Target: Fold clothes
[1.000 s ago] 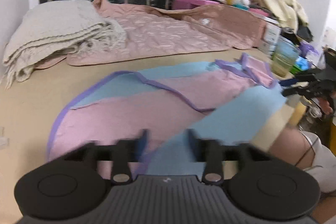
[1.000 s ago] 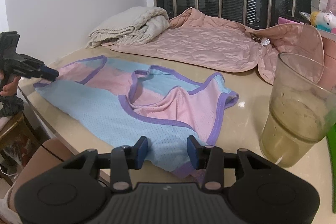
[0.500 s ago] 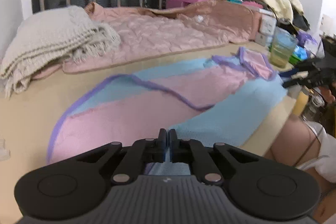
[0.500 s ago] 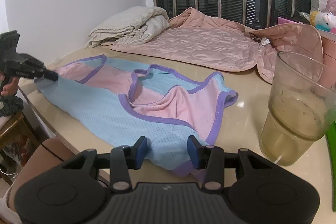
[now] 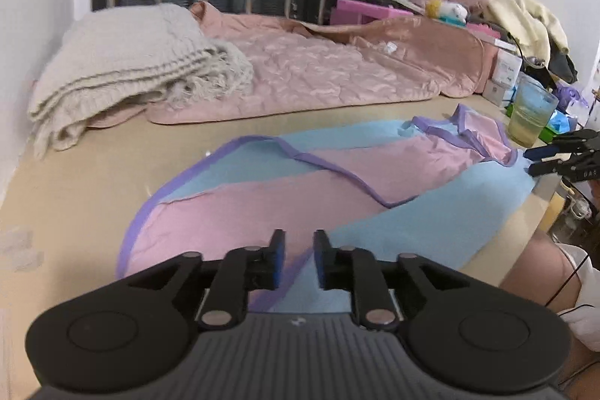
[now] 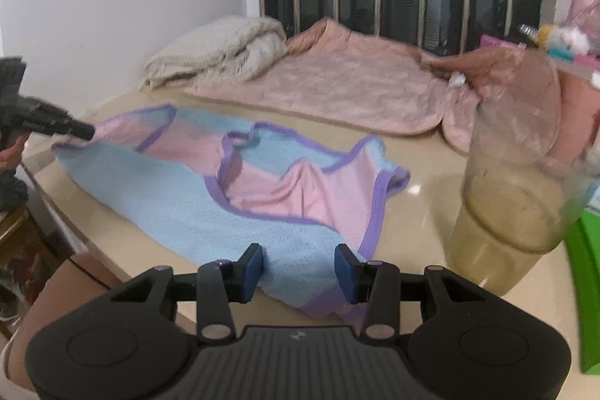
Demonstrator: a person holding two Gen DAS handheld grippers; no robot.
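A pink and light-blue sleeveless top with purple trim (image 5: 337, 190) lies spread on the beige table (image 5: 86, 175); it also shows in the right wrist view (image 6: 240, 190). My left gripper (image 5: 299, 259) is open just above the top's near end, its jaws a small gap apart with fabric between them. My right gripper (image 6: 298, 267) is open wide over the top's other end at the table's edge. Each gripper shows in the other's view, the right one (image 5: 540, 160) open and the left one (image 6: 82, 130) at the cloth's far tip.
A folded cream knit blanket (image 5: 131, 77) and a pink quilted cover (image 5: 330, 77) lie at the back of the table. A plastic cup of yellowish drink (image 6: 513, 197) stands close right of my right gripper. Boxes and clutter (image 5: 498, 36) fill the far right. A green object (image 6: 588, 291) is at right.
My left gripper was shut on the top's end half a second ago and has opened. My right gripper stayed open and shifted slightly closer over the fabric.
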